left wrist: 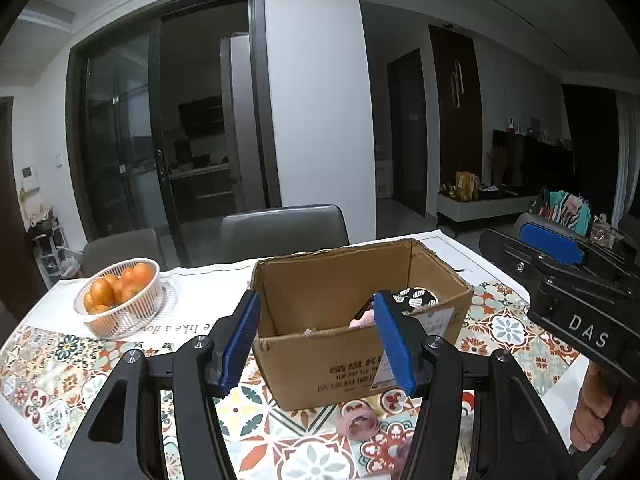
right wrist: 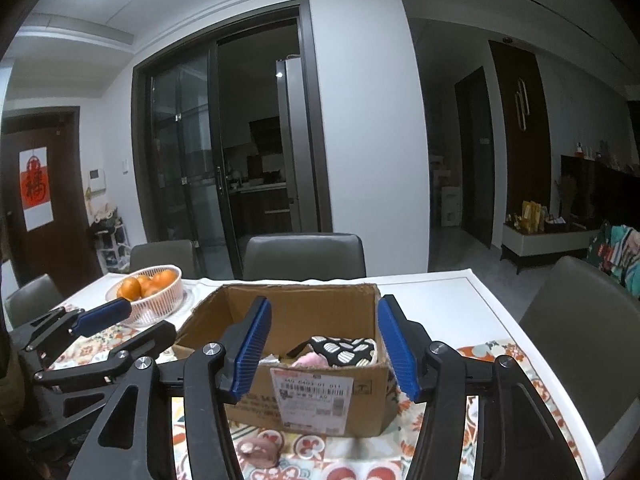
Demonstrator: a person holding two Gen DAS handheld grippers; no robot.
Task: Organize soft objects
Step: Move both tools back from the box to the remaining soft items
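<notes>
An open cardboard box (left wrist: pixel 352 344) (right wrist: pixel 304 404) stands on the patterned tablecloth, just beyond both grippers. Inside it lie a black-and-white patterned cloth (left wrist: pixel 416 296) (right wrist: pixel 344 350) and a pink soft piece (left wrist: pixel 362 322) (right wrist: pixel 310 360). A pink rolled soft item (left wrist: pixel 358 424) (right wrist: pixel 256 450) rests on the table in front of the box. My left gripper (left wrist: pixel 316 300) is open in front of the box with nothing between its blue pads. My right gripper (right wrist: pixel 324 304) is also open and holds nothing. Each gripper shows at the edge of the other's view.
A white basket of oranges (left wrist: pixel 120 296) (right wrist: pixel 148 292) sits at the table's back left. Grey chairs (left wrist: pixel 284 224) (right wrist: pixel 304 254) stand behind the table, and another chair (right wrist: pixel 576 320) at its right side. A hand (left wrist: pixel 592 412) grips the right tool's handle.
</notes>
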